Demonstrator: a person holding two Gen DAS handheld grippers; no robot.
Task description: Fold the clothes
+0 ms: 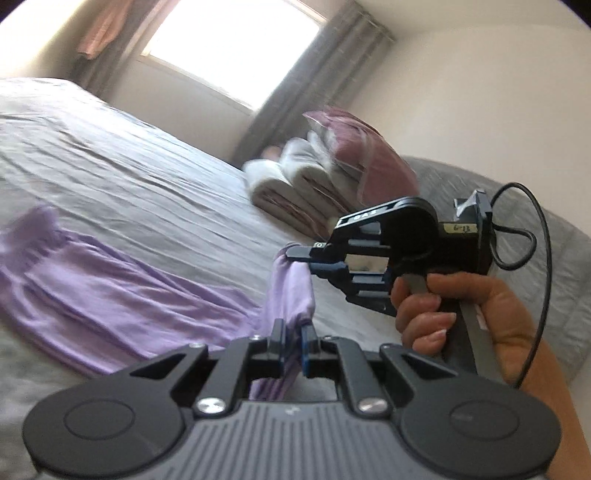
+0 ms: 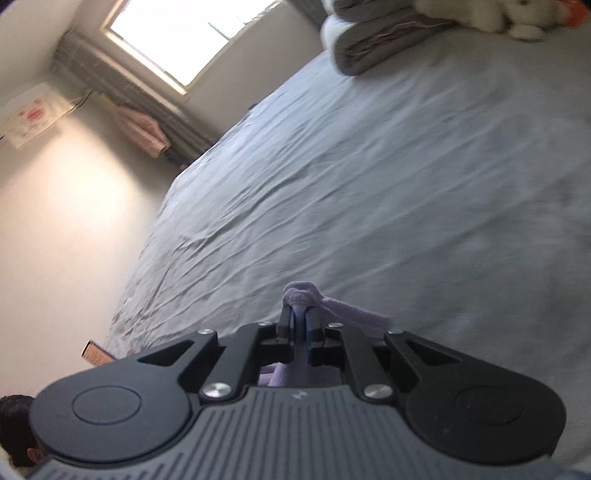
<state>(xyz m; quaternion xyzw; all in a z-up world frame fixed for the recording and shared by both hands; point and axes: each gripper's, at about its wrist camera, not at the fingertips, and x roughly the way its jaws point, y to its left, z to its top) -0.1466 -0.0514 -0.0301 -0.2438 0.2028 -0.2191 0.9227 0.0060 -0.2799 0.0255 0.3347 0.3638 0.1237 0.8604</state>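
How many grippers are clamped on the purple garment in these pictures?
2. The left gripper pinches the purple garment at the near edge of the bed; the right gripper, held in a hand, pinches it just above.

Wide bed (image 1: 129,155) under a wrinkled grey sheet. A lilac garment (image 1: 92,295) sprawls flat along its near side, one end lifted off. Folded bedding (image 1: 295,184) is stacked at the far corner, a plush toy (image 2: 498,14) just beside it.

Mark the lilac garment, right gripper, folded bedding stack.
lilac garment (image 1: 110,295), left wrist view, flat middle on the bed.
right gripper (image 1: 301,260), left wrist view, fingertips pinching cloth.
folded bedding stack (image 1: 295,184), left wrist view, pale folded roll.
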